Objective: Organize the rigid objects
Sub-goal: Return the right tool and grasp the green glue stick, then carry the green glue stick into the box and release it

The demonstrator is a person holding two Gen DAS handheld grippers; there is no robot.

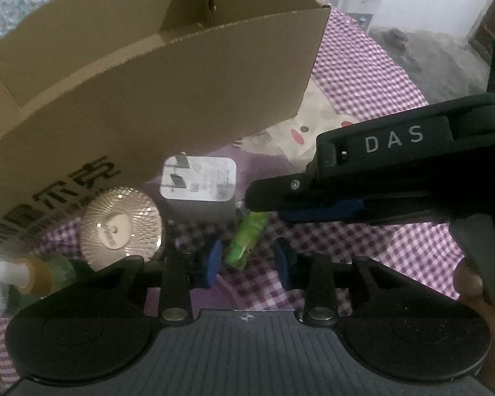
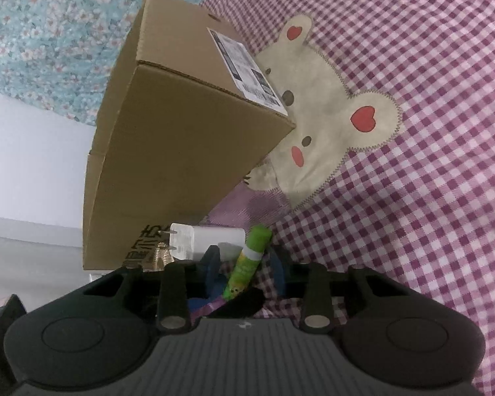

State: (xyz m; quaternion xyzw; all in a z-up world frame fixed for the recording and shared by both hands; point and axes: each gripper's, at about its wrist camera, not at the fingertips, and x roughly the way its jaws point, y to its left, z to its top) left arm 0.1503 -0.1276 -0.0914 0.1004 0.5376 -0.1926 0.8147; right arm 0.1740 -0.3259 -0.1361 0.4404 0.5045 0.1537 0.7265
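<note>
- A small bottle [image 1: 33, 274] with a white cap is lying at the near left, and a round faceted disc [image 1: 122, 227] is sitting just right of it. Both are waiting loose by the box wall, probably to be sorted.
- The open cardboard box [image 1: 148, 82] is standing at the far left with its top flaps up, likely serving as the bin for the rigid pieces.
- A white plug charger [image 1: 198, 181] is lying on its side, touching or nearly touching the box's foot, prongs pointing left.
- The green glue stick [image 1: 247, 237], the thing being worked on, is lying flat on the cloth just right of the charger.
- The left gripper [image 1: 247, 260] is straddling the stick's near end; its blue pads are standing apart with a gap on each side, not yet pinching.
- The right gripper [image 2: 246, 264] is reaching in from the right and bracketing the same stick, its pads likewise spread and clear of it.
- The purple gingham cloth [image 1: 363, 247] with its bear patch [image 2: 330, 125] is lying bare to the right.
</note>
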